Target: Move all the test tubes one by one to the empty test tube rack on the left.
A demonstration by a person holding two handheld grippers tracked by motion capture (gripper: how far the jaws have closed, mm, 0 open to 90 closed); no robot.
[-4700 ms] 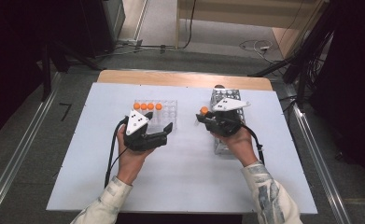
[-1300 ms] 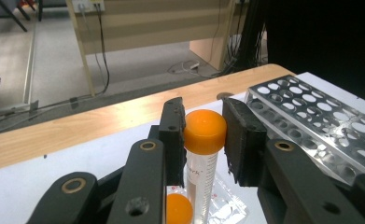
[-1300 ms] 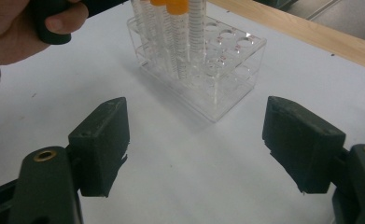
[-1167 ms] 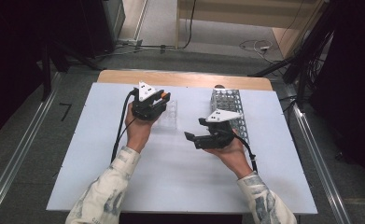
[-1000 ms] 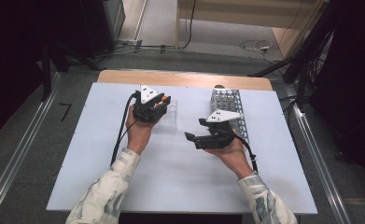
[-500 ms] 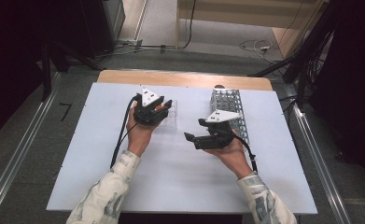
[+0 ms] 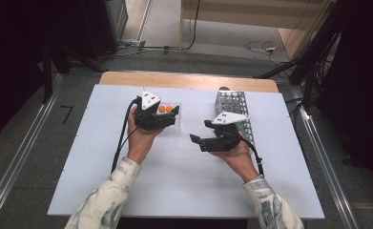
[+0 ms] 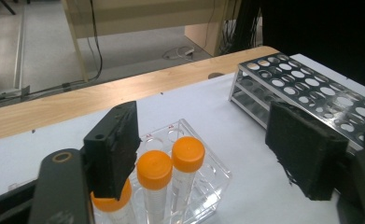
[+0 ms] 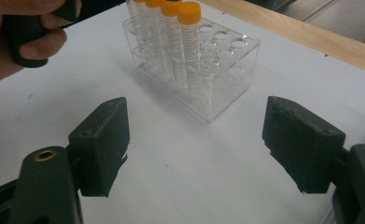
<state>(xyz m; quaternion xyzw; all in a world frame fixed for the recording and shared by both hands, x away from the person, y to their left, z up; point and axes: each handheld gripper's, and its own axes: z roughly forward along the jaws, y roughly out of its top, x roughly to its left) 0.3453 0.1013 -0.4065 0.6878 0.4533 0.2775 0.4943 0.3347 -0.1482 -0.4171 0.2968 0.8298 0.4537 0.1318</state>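
Jaws apart on left gripper (image 7: 170, 114), poised over orange-capped tubes (image 8: 154, 164); right gripper (image 7: 199, 131) at 3 o'clock, likewise spread

You are looking at a clear, glossy plastic rack (image 9: 203, 79) holding see-through tubes (image 8: 152, 196) with smooth orange plastic caps (image 8: 188, 153). Beside it, a perforated metal rack (image 8: 311, 93) is showing a dull grey sheen. Each hand-held gripper (image 9: 194, 154) is wearing matt black, rough-edged pads (image 8: 306, 154). The tabletop (image 7: 174, 191) is looking white and matt, edged with pale wood (image 8: 40, 109).
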